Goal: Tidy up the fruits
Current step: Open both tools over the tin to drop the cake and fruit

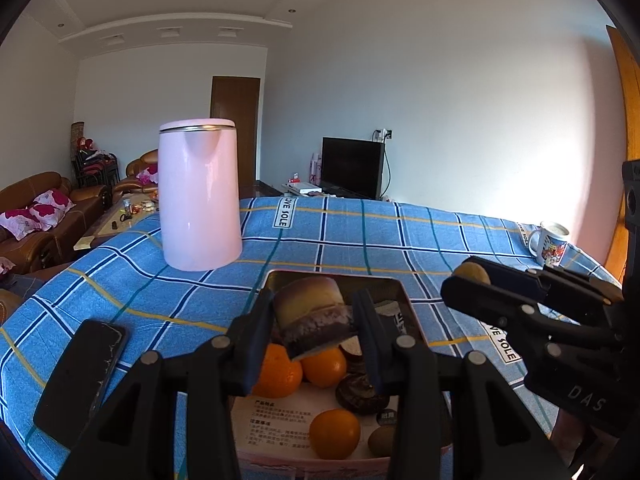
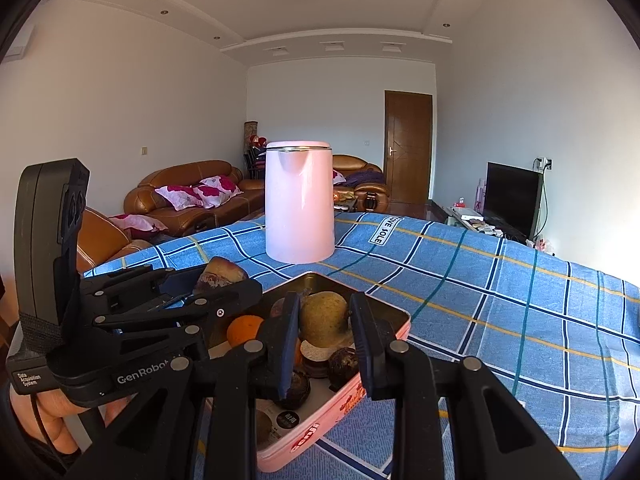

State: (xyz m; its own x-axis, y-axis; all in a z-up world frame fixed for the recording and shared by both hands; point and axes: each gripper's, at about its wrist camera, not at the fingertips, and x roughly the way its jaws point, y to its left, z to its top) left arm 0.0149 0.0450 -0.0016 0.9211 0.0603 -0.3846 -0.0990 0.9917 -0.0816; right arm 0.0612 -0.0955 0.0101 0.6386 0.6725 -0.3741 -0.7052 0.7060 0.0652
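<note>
A pink tin box (image 1: 414, 312) (image 2: 344, 412) sits on the blue checked tablecloth and holds several oranges (image 1: 334, 434), dark round fruits (image 1: 360, 394) and a brown kiwi (image 1: 382, 440). My left gripper (image 1: 316, 326) is shut on a yellow and purple cut piece of fruit (image 1: 314, 314), held above the box. My right gripper (image 2: 326, 326) is shut on a yellow-green round fruit (image 2: 324, 318), also above the box. The right gripper shows in the left wrist view (image 1: 466, 280) at the right, and the left gripper shows in the right wrist view (image 2: 224, 280) at the left.
A tall pink kettle (image 1: 199, 196) (image 2: 299, 202) stands behind the box. A black phone (image 1: 80, 376) lies at the left near the table edge. A printed mug (image 1: 550, 242) stands far right. Sofas, a TV and a door lie beyond.
</note>
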